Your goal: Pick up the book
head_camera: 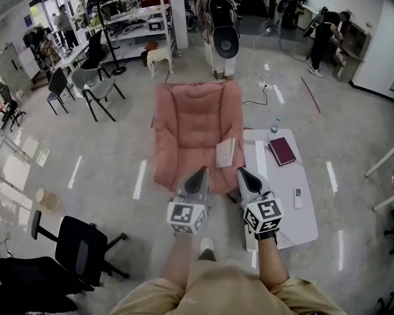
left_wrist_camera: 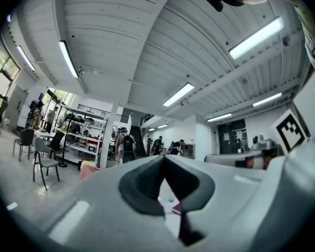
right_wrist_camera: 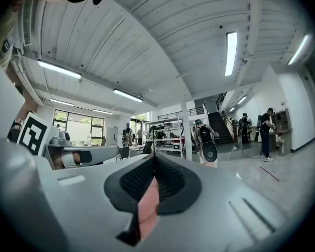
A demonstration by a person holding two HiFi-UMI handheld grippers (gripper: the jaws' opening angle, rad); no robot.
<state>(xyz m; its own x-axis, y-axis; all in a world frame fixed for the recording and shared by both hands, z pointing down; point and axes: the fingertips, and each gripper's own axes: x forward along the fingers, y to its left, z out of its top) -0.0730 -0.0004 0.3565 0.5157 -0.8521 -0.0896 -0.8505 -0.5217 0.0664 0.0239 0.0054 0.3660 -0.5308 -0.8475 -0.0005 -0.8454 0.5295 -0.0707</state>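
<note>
A dark red book (head_camera: 282, 151) lies flat on the far part of a low white table (head_camera: 279, 215), ahead and to the right of both grippers. A sliver of this book (left_wrist_camera: 177, 209) shows through the gap under the left jaws in the left gripper view. A white book (head_camera: 226, 152) leans at the right edge of the pink armchair (head_camera: 196, 130). My left gripper (head_camera: 202, 172) and right gripper (head_camera: 240, 171) are held side by side, level, in front of the armchair's seat. Both are shut with nothing between the jaws. Pink upholstery (right_wrist_camera: 147, 203) fills the slot below the right jaws.
A white remote (head_camera: 297, 197) and a small bottle (head_camera: 274, 128) also sit on the table. A black office chair (head_camera: 79, 241) stands at the lower left and grey chairs (head_camera: 98, 87) at the upper left. A person with a backpack (head_camera: 220, 25) stands beyond the armchair.
</note>
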